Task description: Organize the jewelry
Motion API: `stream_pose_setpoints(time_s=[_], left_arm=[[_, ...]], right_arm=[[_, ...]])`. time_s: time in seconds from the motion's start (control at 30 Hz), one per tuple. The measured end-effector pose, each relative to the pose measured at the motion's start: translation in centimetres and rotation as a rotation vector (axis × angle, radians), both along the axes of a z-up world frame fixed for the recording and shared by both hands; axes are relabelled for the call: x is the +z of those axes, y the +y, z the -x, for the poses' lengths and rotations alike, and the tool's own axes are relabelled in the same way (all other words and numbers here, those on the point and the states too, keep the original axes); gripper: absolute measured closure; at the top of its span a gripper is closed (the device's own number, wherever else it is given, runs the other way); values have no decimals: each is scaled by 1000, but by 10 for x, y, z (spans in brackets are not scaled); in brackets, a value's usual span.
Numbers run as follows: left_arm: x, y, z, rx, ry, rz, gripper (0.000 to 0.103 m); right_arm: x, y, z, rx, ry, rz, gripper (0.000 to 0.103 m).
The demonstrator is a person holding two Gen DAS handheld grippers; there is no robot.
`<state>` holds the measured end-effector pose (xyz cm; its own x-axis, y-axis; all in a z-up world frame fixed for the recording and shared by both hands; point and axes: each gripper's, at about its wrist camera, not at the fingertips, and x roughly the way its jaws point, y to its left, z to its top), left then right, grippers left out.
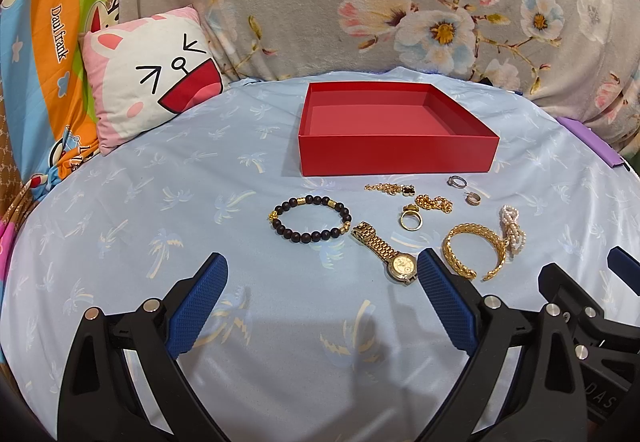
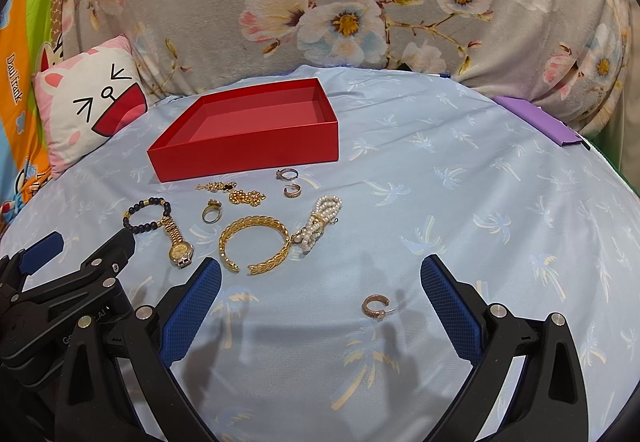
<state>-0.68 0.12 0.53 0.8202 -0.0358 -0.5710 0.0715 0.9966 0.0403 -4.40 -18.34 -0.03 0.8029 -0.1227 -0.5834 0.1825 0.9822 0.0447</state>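
Nothing is sorted yet: my red box (image 1: 398,130) at twelve o'clock sits empty, while the jewelry, from beaded bracelet (image 1: 310,217) to stray earring (image 2: 374,307), lies loose on the bed sheet (image 2: 480,202). My left claw (image 1: 322,284) and right claw (image 2: 320,288) both gape apart, holding nothing.

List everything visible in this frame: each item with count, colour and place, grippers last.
red box: 1, red, empty, behind the jewelry
beaded bracelet: 1, dark with gold beads, leftmost
watch: 1, gold, right of the bracelet
cuff bangle: 1, gold, open-ended
pearl piece: 1, white, touching the bangle
chains: 2, gold, near the box
gold ring: 1
silver ring: 1
hoop earrings: 2, one apart near the right gripper
pillow: 1, white-pink, left
left gripper: open
right gripper: open
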Motion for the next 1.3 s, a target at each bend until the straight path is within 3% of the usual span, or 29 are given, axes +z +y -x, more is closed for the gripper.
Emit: stream_pose_setpoints(time_s=[1.03, 1.3], left_arm=[[0, 0, 0, -3, -1, 3, 10], [-3, 8, -4, 18, 40, 41, 7]], right_arm=[[-1, 1, 0, -2, 1, -2, 5], [-4, -6, -6, 2, 45, -21, 5]])
